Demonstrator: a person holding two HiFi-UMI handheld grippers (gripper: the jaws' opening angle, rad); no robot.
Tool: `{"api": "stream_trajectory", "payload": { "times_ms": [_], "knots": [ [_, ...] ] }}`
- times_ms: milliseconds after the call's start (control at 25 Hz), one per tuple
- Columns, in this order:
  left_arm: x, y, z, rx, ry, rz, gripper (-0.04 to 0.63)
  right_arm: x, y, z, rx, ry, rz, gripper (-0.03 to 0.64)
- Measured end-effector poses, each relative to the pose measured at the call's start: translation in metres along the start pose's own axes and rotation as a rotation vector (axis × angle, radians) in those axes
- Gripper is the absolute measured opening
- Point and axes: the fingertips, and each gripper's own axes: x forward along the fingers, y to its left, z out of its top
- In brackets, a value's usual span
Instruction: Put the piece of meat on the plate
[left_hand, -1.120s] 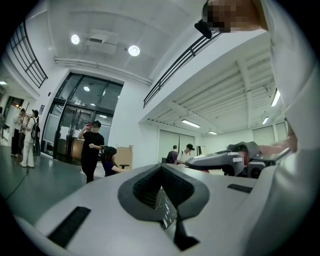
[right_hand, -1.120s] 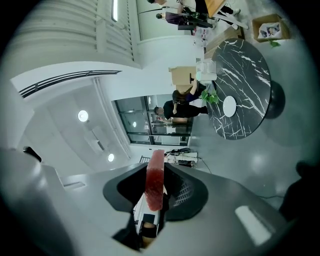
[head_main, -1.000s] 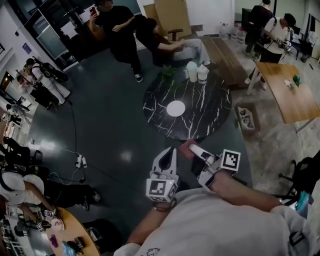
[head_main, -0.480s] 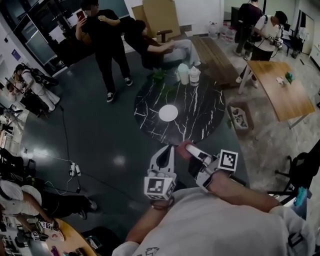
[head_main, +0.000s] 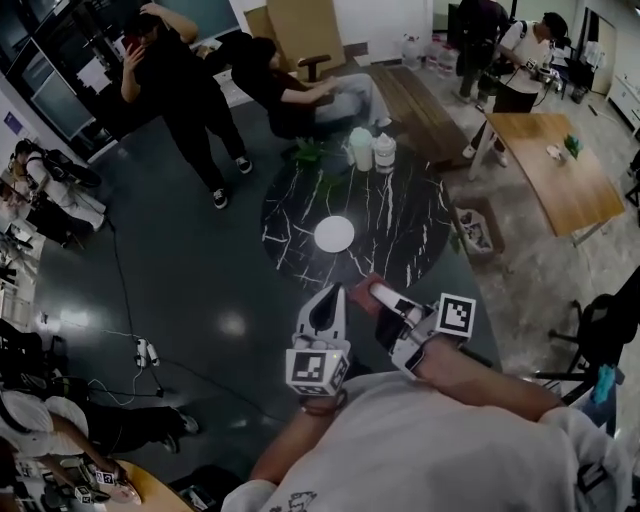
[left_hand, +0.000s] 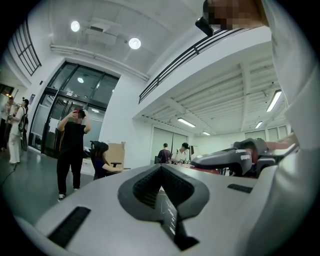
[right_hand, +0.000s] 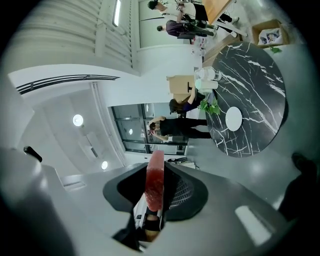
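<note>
A flat red piece of meat (right_hand: 155, 175) stands on edge between the jaws of my right gripper (right_hand: 159, 200), which is shut on it. In the head view the meat (head_main: 366, 292) sticks out of the right gripper (head_main: 378, 296) over the dark floor, just short of the near rim of the round black marble table (head_main: 400, 230). A small white plate (head_main: 334, 235) lies empty near the table's middle, and the right gripper view shows this plate (right_hand: 233, 119) ahead. My left gripper (head_main: 329, 297) is beside the right one, jaws together, holding nothing; its view shows the left gripper (left_hand: 162, 192) pointing level.
Two pale jugs (head_main: 371, 150) and a green plant (head_main: 318, 153) stand at the table's far edge. People stand and sit beyond it. A cardboard box (head_main: 477, 228) and a wooden table (head_main: 545, 170) are to the right. A power strip (head_main: 146, 351) with cable lies on the floor at left.
The table and plate have drawn closer in the head view. Both grippers have advanced toward the table's rim, the meat still held in the right one. The standing person has shifted left.
</note>
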Motion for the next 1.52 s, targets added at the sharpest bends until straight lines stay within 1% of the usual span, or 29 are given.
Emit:
{"api": "stream_trajectory", "payload": {
  "times_ms": [320, 520, 640, 760, 1000, 1200, 1360, 1440, 1520],
  "knots": [
    [0.045, 0.067, -0.002, -0.003, 0.007, -0.047, 0.005, 0.073, -0.022, 0.023, 0.006, -0.033, -0.002, 0.087],
    [0.067, 0.115, 0.007, 0.003, 0.008, -0.064, 0.005, 0.119, -0.032, 0.034, 0.008, -0.066, -0.017, 0.087],
    [0.082, 0.142, 0.019, 0.011, 0.020, -0.080, 0.005, 0.151, -0.025, 0.041, 0.012, -0.084, -0.010, 0.087],
    [0.090, 0.160, 0.026, 0.001, 0.031, -0.092, 0.005, 0.170, -0.017, 0.044, 0.011, -0.102, -0.009, 0.087],
    [0.109, 0.174, 0.038, 0.000, 0.019, -0.113, 0.005, 0.191, -0.014, 0.052, 0.023, -0.112, -0.005, 0.087],
    [0.124, 0.182, 0.032, 0.001, 0.006, -0.133, 0.005, 0.199, -0.023, 0.065, 0.032, -0.119, -0.010, 0.087],
    [0.136, 0.184, 0.022, -0.012, 0.006, -0.115, 0.005, 0.197, -0.033, 0.083, 0.039, -0.109, -0.022, 0.087],
    [0.144, 0.185, 0.026, -0.011, 0.000, -0.104, 0.005, 0.202, -0.036, 0.093, 0.043, -0.096, -0.030, 0.087],
    [0.155, 0.189, 0.034, -0.001, -0.009, -0.094, 0.005, 0.212, -0.032, 0.107, 0.034, -0.079, -0.017, 0.087]
  ]
}}
